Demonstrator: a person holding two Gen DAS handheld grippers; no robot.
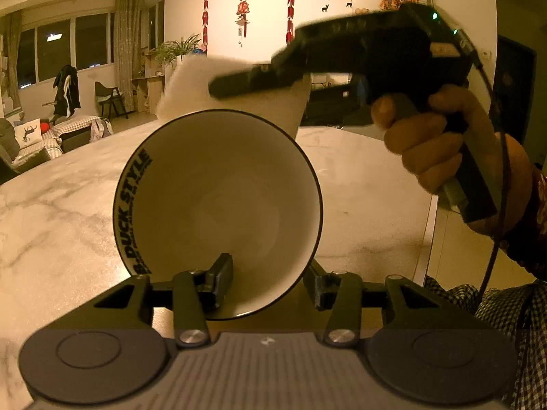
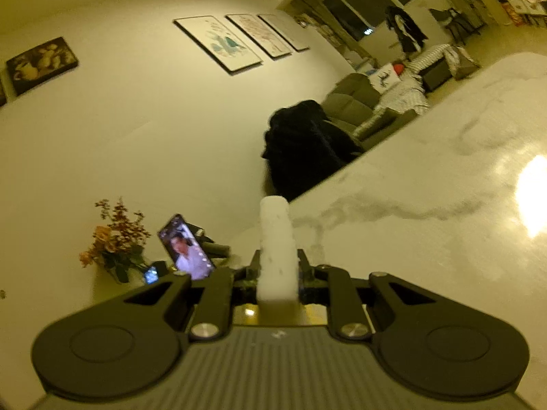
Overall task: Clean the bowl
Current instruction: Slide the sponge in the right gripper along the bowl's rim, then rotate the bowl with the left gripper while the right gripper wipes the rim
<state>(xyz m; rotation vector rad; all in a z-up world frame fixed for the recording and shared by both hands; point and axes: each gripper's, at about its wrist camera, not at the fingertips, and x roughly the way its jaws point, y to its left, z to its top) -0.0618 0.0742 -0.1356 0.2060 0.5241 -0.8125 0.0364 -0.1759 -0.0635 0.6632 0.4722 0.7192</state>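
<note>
Bowl [image 1: 218,205] rim between left claw [image 1: 270,283] fingers, sponge [image 1: 236,102] above.

We see a marble bench [image 1: 68,212], dark windows [image 1: 54,51], a sofa [image 2: 355,106] and three framed pictures [image 2: 239,41] on pale walls.

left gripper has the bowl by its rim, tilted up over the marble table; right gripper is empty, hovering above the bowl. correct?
Not quite. The right gripper is not empty: it is shut on a white cloth, as the right wrist view shows. The left wrist view shows that cloth behind the bowl's top edge. The rest stands: the left gripper has the bowl by its rim, tilted up over the marble table.
</note>
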